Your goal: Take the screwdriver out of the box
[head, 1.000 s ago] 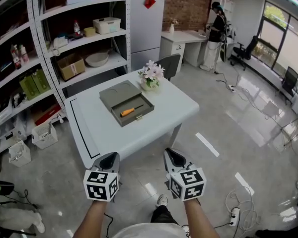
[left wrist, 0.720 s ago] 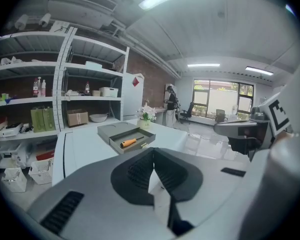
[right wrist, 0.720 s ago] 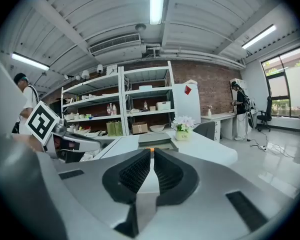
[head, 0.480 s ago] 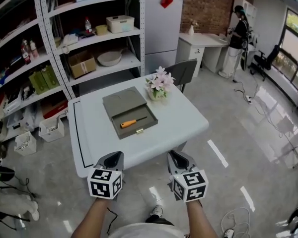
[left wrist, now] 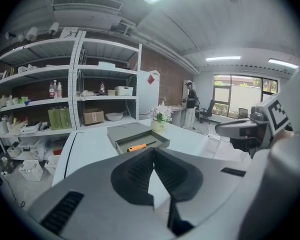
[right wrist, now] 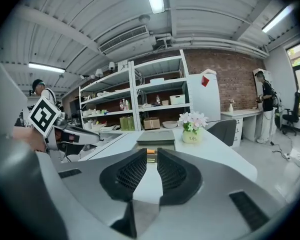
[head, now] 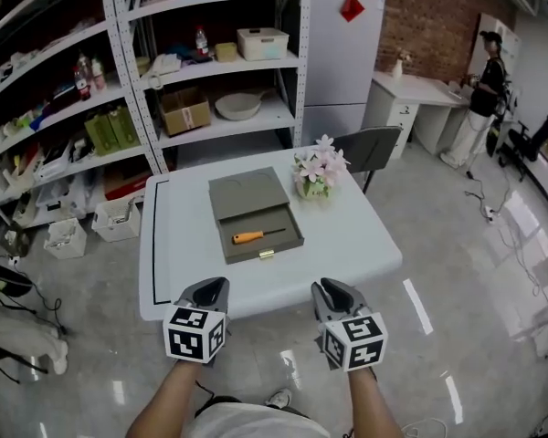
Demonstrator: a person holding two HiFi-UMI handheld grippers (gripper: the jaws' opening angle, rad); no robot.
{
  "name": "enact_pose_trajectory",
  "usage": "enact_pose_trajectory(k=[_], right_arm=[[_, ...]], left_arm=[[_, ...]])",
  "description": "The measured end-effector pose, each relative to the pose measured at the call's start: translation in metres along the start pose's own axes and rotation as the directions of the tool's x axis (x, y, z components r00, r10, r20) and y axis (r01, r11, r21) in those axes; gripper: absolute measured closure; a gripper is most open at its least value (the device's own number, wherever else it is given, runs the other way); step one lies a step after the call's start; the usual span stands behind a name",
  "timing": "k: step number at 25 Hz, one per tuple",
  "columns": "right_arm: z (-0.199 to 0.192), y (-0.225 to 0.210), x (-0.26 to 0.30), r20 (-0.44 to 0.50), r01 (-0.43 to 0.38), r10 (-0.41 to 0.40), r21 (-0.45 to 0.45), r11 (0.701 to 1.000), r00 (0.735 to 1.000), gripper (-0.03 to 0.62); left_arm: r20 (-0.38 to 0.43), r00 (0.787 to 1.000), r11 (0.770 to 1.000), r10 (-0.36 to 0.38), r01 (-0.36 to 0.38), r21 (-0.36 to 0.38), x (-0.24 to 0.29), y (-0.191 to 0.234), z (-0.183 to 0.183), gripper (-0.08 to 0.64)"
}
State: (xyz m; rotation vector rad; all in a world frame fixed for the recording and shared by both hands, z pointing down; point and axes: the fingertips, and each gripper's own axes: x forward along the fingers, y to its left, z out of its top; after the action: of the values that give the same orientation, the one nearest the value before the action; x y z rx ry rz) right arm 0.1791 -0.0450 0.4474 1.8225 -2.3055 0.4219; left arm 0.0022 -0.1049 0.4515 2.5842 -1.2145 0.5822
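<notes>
The only writing is faint small print on the flower pot (right wrist: 192, 138), too small to read for sure; the cubes on both claws carry black-and-white square markers, and a red diamond sign (head: 351, 7) with no legible text sits on the white fridge (head: 342, 71) at the top of the frame. The orange-handled screwdriver (head: 256, 236) lies inside the open grey box (head: 267, 247), lid flat behind it, in the middle of the white table (head: 356, 245), at the centre of the frame. The left claw (head: 210, 286) has its tips pressed together on nothing; the right claw (head: 334, 286) is spreading, with a narrow gap and nothing between the jaws. Both hover at the table's near edge, low in the frame. Compared with a second ago, the table and box have shifted from left of centre to the middle and look nearer; the person (head: 486, 71) at the back is now at the far upper right.
</notes>
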Motion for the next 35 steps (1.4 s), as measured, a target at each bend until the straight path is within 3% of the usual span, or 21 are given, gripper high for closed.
enact_pose_trajectory(k=[11, 20, 27, 35], right_arm=[[0.011, 0.007, 0.04, -0.049, -0.151, 0.147, -0.107, 0.983, 0.988, 0.514], [0.021, 0.002, 0.099, -0.149, -0.255, 0.227, -0.209, 0.944, 0.962, 0.504], [0.02, 0.013, 0.166, -0.271, -0.388, 0.31, -0.31, 0.868, 0.911, 0.482], [-0.001, 0.032, 0.228, -0.461, -0.564, 0.385, -0.355, 0.746, 0.799, 0.479]], left_arm=[[-0.002, 0.998, 0.997, 0.062, -0.062, -0.038, 0.015, 0.019, -0.003, 0.555], [-0.02, 0.997, 0.993, 0.076, -0.078, -0.087, 0.058, 0.048, -0.004, 0.555], [-0.06, 0.995, 0.989, 0.085, -0.092, -0.117, 0.095, 0.087, -0.002, 0.555], [-0.09, 0.995, 0.989, 0.047, -0.059, -0.136, 0.132, 0.116, 0.001, 0.555]])
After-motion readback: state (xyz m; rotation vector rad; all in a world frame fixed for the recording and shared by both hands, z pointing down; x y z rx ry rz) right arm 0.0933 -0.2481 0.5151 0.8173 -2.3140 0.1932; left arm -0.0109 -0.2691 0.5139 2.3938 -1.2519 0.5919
